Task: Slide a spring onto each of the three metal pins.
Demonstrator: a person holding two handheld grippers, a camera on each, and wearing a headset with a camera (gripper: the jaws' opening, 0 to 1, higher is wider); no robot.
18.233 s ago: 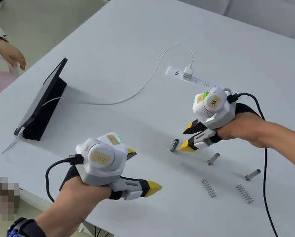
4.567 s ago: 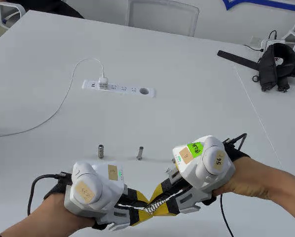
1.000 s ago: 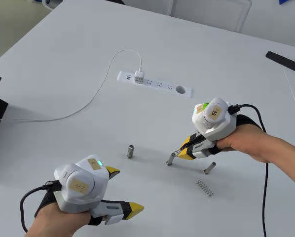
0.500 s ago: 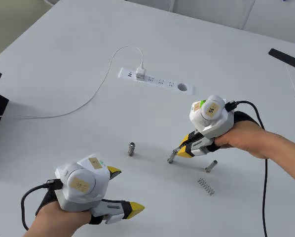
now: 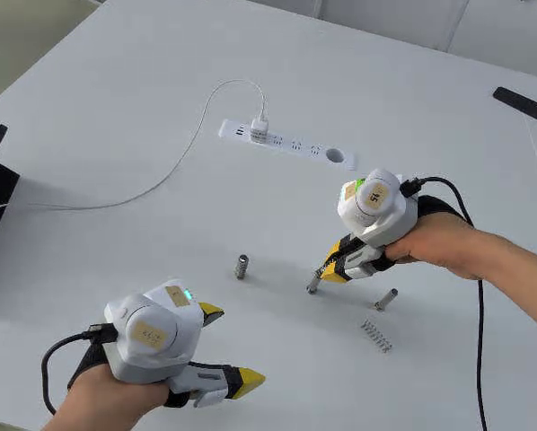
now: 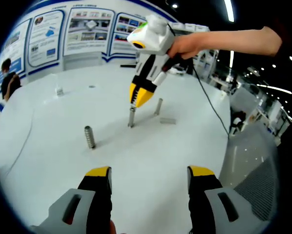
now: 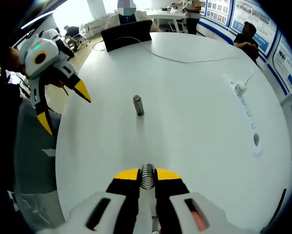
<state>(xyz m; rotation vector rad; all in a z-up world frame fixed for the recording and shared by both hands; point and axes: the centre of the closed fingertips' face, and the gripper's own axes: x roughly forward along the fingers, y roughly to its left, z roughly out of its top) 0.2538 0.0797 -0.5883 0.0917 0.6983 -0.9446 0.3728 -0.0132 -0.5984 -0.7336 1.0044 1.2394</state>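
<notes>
Left gripper idle, fingers spread. Spring-covered steel pin stands finished. Right gripper fingers pinch a coiled wire spring atop the middle short metal pin; pushing off-axis could topple it onto the white tabletop.

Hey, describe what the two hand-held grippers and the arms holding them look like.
Both the left hand-held gripper and the right hand-held gripper have rounded white bodies, black jaws tipped in yellow, and tan stickers. The right one also carries a green sticker. A black cable trails from each. The forearms are sleeveless.
</notes>
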